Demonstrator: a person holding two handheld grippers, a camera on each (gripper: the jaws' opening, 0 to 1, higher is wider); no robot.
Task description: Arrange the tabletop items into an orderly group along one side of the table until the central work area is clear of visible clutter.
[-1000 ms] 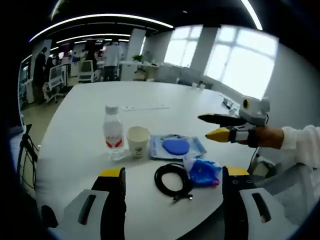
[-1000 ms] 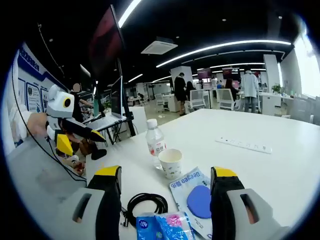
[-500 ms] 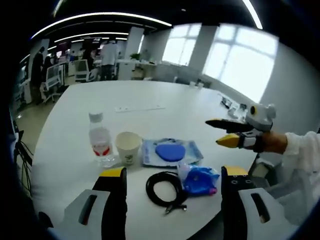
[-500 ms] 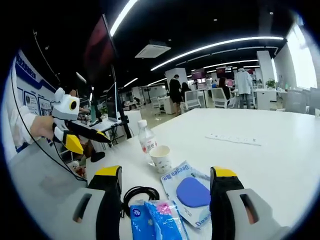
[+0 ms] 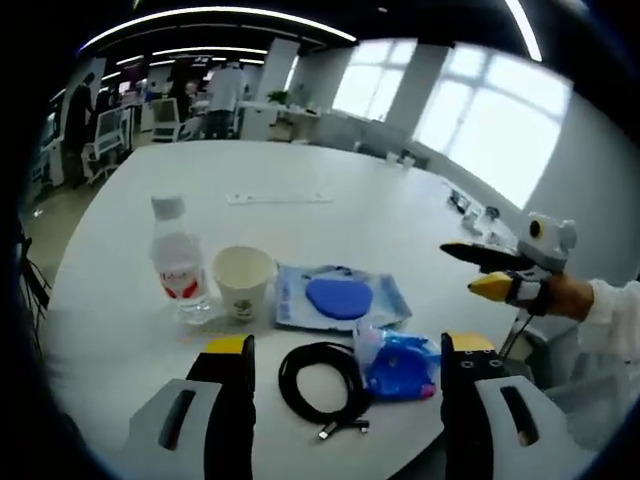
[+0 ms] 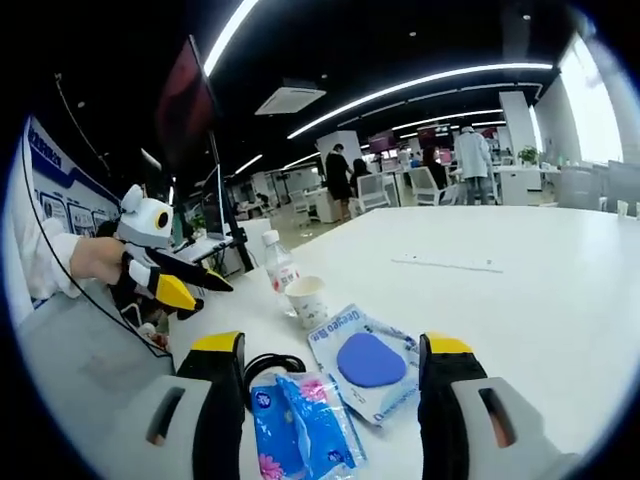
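On the white table (image 5: 350, 205) a water bottle (image 5: 176, 262), a paper cup (image 5: 243, 282) and a flat blue pouch (image 5: 338, 298) lie in a row. A coiled black cable (image 5: 316, 372) and a blue tissue packet (image 5: 402, 362) sit nearer the edge. My left gripper (image 5: 349, 345) is open above the cable, holding nothing. My right gripper (image 5: 470, 268) hovers open off the table's right edge. From the right gripper view, my right gripper (image 6: 332, 345) is open over the tissue packet (image 6: 300, 425) and pouch (image 6: 365, 360), with the cable (image 6: 262, 364), cup (image 6: 308, 299) and bottle (image 6: 278, 268) beyond. The left gripper (image 6: 205, 290) hangs open at the left.
A white power strip (image 5: 280, 198) lies further out on the table (image 6: 520, 300), also visible as the power strip (image 6: 440, 265). A monitor on a stand (image 6: 215, 200) rises past the table's corner. Office chairs and people stand far behind.
Both cameras have shifted nearer the items, which now sit larger and lower in the views. The right gripper appears lower in the left gripper view. The items themselves have not moved.
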